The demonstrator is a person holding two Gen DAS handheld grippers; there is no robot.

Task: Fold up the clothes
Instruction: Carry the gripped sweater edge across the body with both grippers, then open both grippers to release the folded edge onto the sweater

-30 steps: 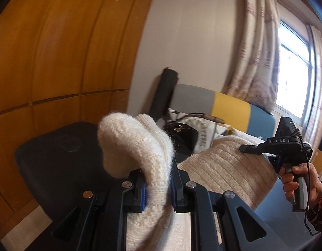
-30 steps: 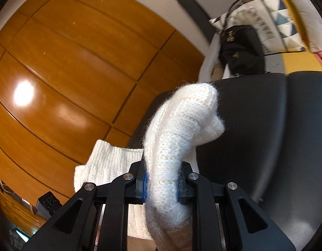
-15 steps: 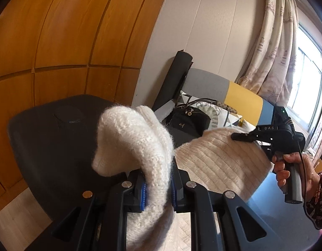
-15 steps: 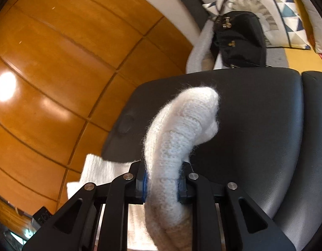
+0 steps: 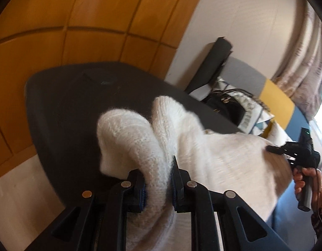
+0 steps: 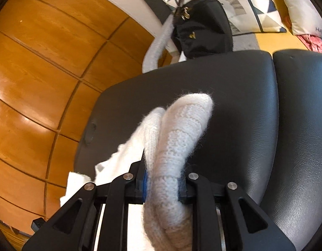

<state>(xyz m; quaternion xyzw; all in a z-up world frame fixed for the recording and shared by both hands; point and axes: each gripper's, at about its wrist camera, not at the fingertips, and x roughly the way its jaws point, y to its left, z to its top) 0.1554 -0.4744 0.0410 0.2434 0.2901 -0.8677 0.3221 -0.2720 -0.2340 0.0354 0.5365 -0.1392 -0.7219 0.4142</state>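
Observation:
A fuzzy cream knit sweater (image 5: 221,156) hangs stretched between both grippers above a black padded bench (image 5: 62,108). My left gripper (image 5: 157,185) is shut on a bunched edge of the sweater, which bulges out over the fingers. My right gripper (image 6: 163,185) is shut on another thick fold of the sweater (image 6: 177,129), above the black padded bench (image 6: 234,96). In the left wrist view the right gripper (image 5: 278,149) shows at the far right, held by a person's hand (image 5: 303,177).
A wood-panelled wall (image 5: 77,21) stands behind the bench. Past the bench's far end, a black handbag (image 6: 200,27) and patterned cushions (image 6: 257,2) lie on a grey, yellow and blue sofa (image 5: 276,100). A curtain (image 5: 303,52) hangs at the right.
Both grippers have come down and forward toward the black bench, carrying the sweater with them. The bench fills more of both views. Both stay shut on the sweater.

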